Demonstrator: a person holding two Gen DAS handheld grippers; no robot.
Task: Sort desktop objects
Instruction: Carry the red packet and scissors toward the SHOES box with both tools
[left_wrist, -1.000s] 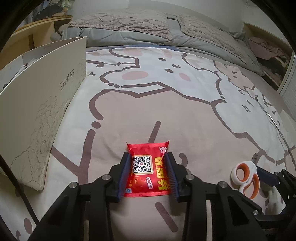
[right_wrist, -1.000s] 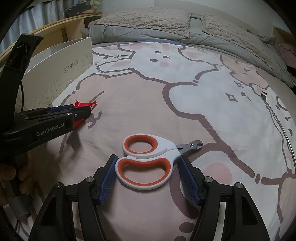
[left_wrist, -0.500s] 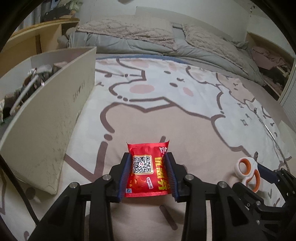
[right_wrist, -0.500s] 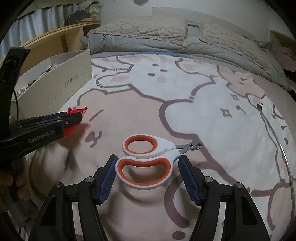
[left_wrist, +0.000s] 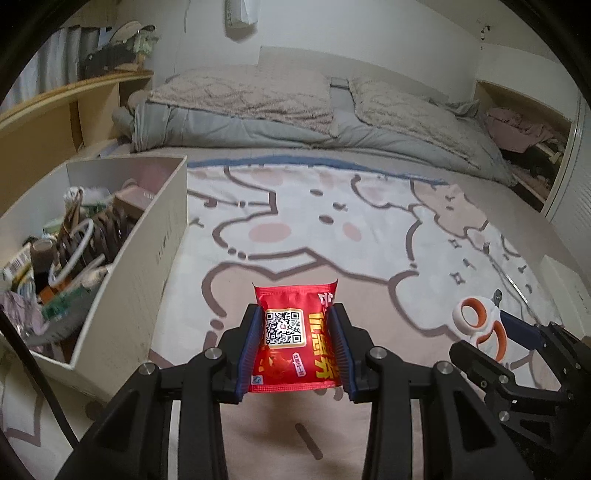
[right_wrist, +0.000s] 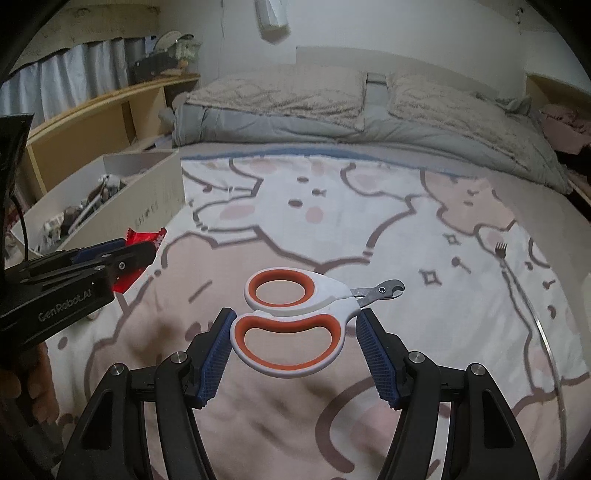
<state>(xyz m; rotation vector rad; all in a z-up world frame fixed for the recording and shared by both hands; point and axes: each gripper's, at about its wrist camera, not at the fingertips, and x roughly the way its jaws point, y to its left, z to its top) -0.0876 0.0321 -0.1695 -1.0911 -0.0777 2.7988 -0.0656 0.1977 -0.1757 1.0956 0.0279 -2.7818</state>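
The open cardboard box (left_wrist: 147, 258) is seen left of and nearer the left hand-held gripper (left_wrist: 295, 345), pinching the red snack packet (left_wrist: 293, 339), than the right hand-held gripper (right_wrist: 295, 349), clamped on the pet nail clippers (right_wrist: 295, 321).

Your right gripper (right_wrist: 295, 334) has its blue-padded jaws clamped on the lower handle loop of the white-and-orange nail clippers (right_wrist: 295, 317), whose small metal blades point to the right. Beneath them lies the bed's cartoon-printed blanket (right_wrist: 369, 221). At the left edge, your left gripper (right_wrist: 142, 254) pinches a red snack packet (right_wrist: 146, 236) by its sides. Beyond it stands an open cardboard box (right_wrist: 147, 199) with clutter inside. Grey pillows (right_wrist: 280, 92) lie at the far end.
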